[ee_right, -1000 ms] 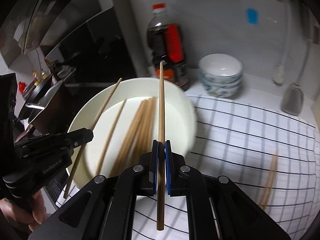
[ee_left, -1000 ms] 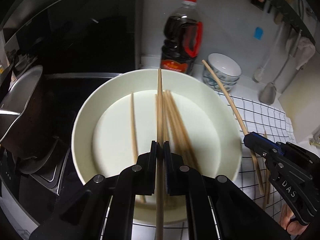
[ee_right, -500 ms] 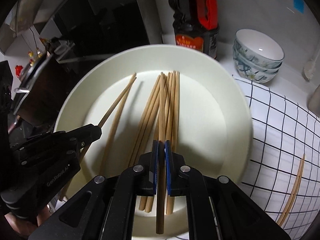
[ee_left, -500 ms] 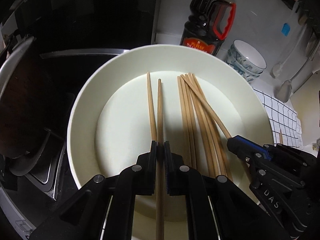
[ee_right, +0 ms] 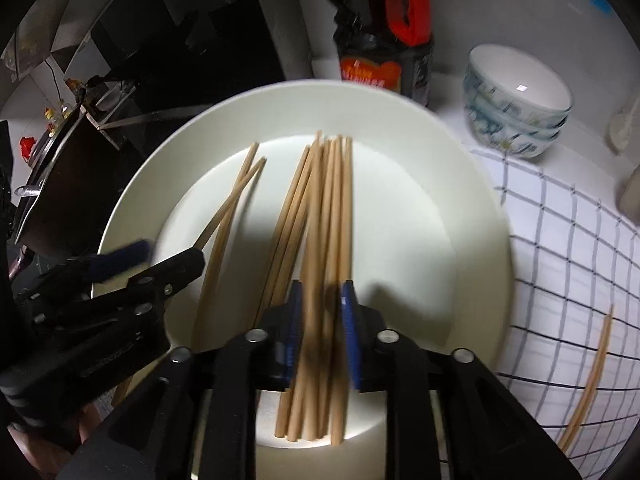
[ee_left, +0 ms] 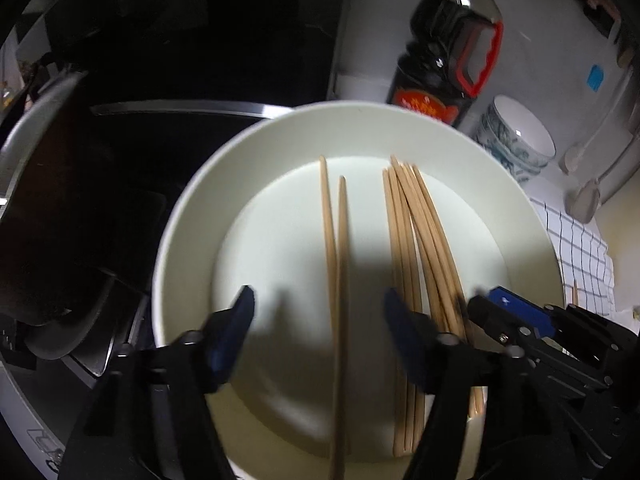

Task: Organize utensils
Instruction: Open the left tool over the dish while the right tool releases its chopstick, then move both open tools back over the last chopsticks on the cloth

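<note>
A white plate holds two chopsticks on its left and a bundle of several chopsticks on its right. My left gripper hangs over the plate's near side. Its jaws are opening wide, and one of the left chopsticks lies loose between them, touched by neither pad. My right gripper is over the bundle. Its jaws are opening a little, with several sticks in the gap and nothing gripped. Each gripper shows in the other's view: the right gripper, and the left gripper.
A dark sauce bottle and stacked patterned bowls stand behind the plate. A checked cloth on the right carries loose chopsticks. A pot sits on the black stove to the left. Ladles hang at the far right.
Both grippers came down over the plate, each shut on one chopstick. Now both jaws have parted, the left widely, and the two chopsticks are let go among those on the plate.
</note>
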